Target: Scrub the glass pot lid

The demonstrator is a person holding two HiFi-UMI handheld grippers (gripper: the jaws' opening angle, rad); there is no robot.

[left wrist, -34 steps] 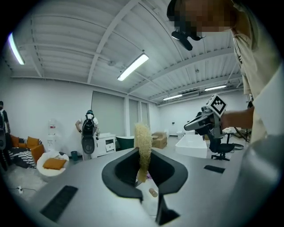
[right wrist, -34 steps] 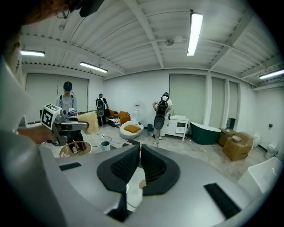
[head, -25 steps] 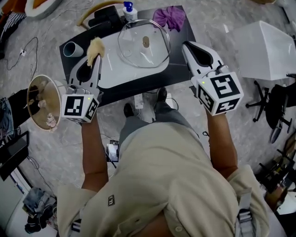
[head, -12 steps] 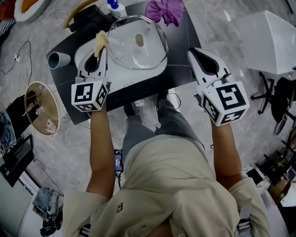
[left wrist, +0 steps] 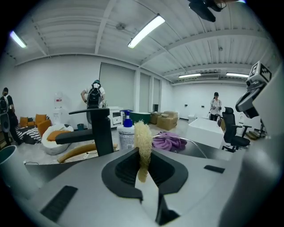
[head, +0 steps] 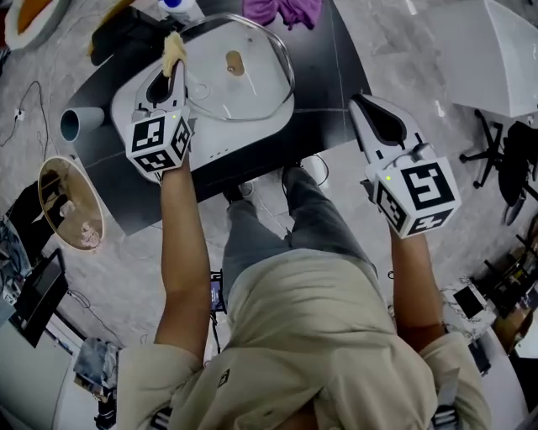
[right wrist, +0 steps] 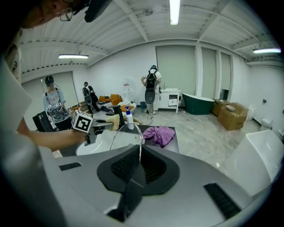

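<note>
The glass pot lid point(head: 239, 71), with a brown knob, lies in the white sink basin point(head: 252, 117) on a black table. My left gripper point(head: 171, 74) is shut on a tan loofah scrubber point(head: 174, 49), and the scrubber's tip is at the lid's left rim. In the left gripper view the loofah point(left wrist: 142, 142) stands up between the jaws of the left gripper point(left wrist: 143, 166), and the lid's rim point(left wrist: 195, 146) shows to the right. My right gripper point(head: 370, 107) hangs off the table's right edge, apart from the lid. In the right gripper view the right gripper point(right wrist: 135, 170) is shut and empty.
A purple cloth point(head: 282, 10) and a soap bottle point(head: 178, 7) sit at the table's far edge, beside a black faucet point(left wrist: 100, 128). A grey cup point(head: 74, 124) lies at the table's left end. On the floor are a round basket point(head: 71, 201), a white box point(head: 496, 50) and an office chair point(head: 513, 159).
My left gripper has carried the loofah forward and right, from the table's left side over the basin to the lid's left rim. The right gripper has hardly moved.
</note>
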